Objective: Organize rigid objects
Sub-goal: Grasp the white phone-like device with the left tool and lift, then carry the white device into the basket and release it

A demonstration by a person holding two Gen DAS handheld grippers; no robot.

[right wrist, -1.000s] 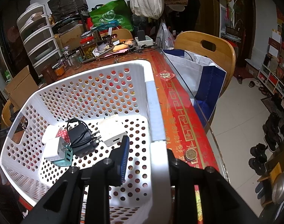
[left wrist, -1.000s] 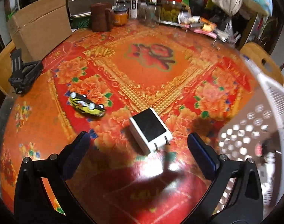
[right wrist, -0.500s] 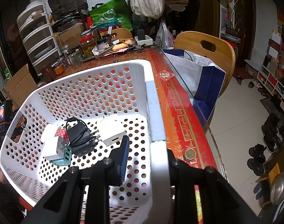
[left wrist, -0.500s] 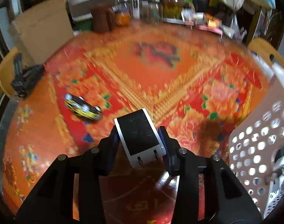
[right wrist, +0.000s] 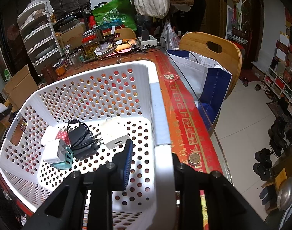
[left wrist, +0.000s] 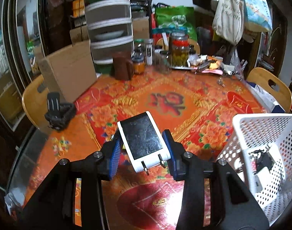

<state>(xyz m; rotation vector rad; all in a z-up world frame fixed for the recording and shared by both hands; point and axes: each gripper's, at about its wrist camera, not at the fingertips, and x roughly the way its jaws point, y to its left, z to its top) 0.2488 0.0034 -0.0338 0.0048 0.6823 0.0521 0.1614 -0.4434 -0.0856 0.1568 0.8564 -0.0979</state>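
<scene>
My left gripper (left wrist: 143, 153) is shut on a white charger with a black face (left wrist: 143, 141), prongs toward me, held above the red patterned tablecloth. The white perforated basket (left wrist: 261, 132) stands to the right of it. My right gripper (right wrist: 150, 164) is shut on the basket's right wall (right wrist: 161, 126), one blue pad inside. In the basket lie a white charger (right wrist: 114, 132), a black adapter with cord (right wrist: 82, 140), a white and teal plug (right wrist: 58, 153) and a small white plug (right wrist: 50, 133).
A black holder (left wrist: 58, 112) sits at the table's left edge beside a cardboard box (left wrist: 69, 74). Jars and a brown mug (left wrist: 122, 68) crowd the far edge. A coin (right wrist: 194, 158) lies right of the basket. Wooden chairs (right wrist: 213, 51) stand around.
My left gripper closed on the black-faced charger and lifted it off the table, tilting up. The yellow toy car has dropped out of view. The right gripper and basket stayed still.
</scene>
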